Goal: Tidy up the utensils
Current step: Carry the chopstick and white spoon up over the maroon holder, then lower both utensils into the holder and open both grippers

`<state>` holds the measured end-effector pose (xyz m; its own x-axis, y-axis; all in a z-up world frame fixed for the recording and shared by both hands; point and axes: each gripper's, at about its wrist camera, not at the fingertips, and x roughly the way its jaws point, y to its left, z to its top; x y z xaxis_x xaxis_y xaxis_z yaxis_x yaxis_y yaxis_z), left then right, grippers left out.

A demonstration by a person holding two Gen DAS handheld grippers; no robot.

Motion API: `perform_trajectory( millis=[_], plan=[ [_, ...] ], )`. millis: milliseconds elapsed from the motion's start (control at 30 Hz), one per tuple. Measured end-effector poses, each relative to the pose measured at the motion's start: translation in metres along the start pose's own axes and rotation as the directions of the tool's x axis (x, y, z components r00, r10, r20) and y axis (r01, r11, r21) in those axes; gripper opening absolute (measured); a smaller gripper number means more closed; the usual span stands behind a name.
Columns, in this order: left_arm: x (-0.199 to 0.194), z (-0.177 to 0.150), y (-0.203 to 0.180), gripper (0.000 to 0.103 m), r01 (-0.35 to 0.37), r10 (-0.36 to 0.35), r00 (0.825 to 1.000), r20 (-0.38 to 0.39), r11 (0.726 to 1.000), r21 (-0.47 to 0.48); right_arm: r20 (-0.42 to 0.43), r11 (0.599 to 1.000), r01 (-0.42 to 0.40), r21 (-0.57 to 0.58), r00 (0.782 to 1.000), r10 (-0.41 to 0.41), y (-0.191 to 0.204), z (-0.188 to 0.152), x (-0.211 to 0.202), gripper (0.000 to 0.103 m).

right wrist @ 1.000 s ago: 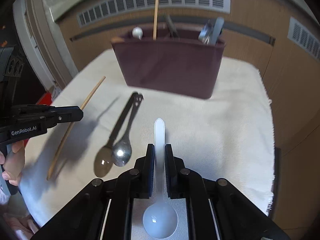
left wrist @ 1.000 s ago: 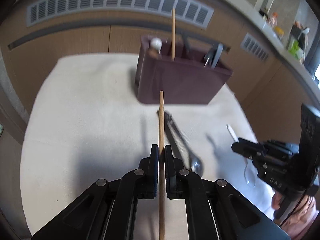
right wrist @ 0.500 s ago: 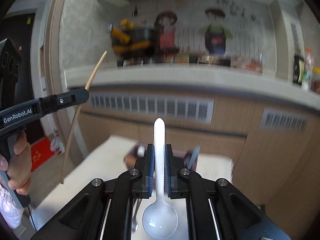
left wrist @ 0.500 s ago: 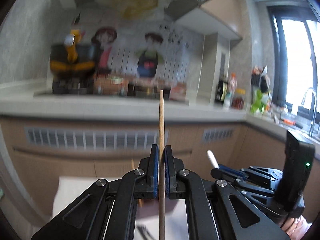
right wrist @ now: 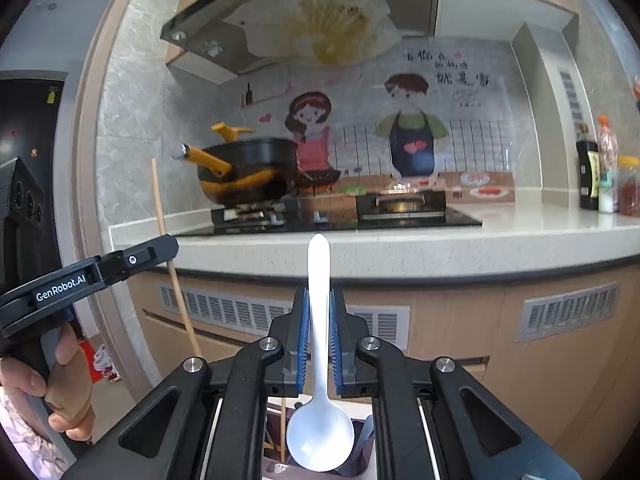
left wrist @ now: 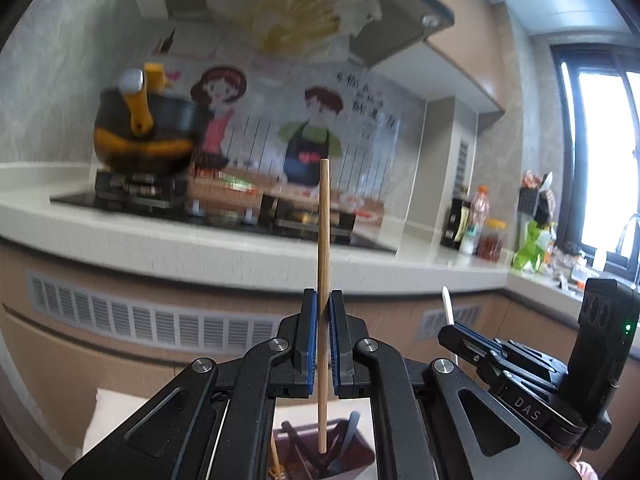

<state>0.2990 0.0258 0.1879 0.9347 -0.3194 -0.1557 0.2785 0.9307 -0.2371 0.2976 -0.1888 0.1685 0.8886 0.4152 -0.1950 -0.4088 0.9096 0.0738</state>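
The wooden chopstick stands upright, clamped in the left gripper, its lower tip over the maroon utensil holder (cutlery already inside). The right gripper pinches a white plastic spoon, bowl downward, above that holder.

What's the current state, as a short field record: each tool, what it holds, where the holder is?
left tool: shut on wooden chopstick, held upright, lower tip over the utensil holder
right tool: shut on white plastic spoon, handle up, bowl down above the holder
holder contents: one chopstick and dark utensils, partly hidden
background: kitchen counter with a black wok on the stove
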Motion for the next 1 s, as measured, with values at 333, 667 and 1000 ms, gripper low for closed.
perform_trajectory(
  millis=[333,667,1000],
  plan=[
    [0.045,-0.04,0.022,0.006,-0.024,0.022,0.995,-0.101,1.0,-0.016,-0.123,1.0,-0.004,0.024,0.992,0.007,-0.013,-0.045,0.064,0.009],
    [0.084,-0.09,0.037,0.006,-0.039,0.03,0.969,-0.244,0.999,-0.035,-0.229,1.0,0.005,0.005,0.973,-0.004,-0.013,-0.089,0.099,0.009],
    [0.116,-0.154,0.042,0.008,-0.087,0.067,0.909,-0.411,0.996,-0.03,-0.375,1.0,-0.007,0.024,0.927,0.015,-0.022,-0.143,0.118,0.011]
  ],
)
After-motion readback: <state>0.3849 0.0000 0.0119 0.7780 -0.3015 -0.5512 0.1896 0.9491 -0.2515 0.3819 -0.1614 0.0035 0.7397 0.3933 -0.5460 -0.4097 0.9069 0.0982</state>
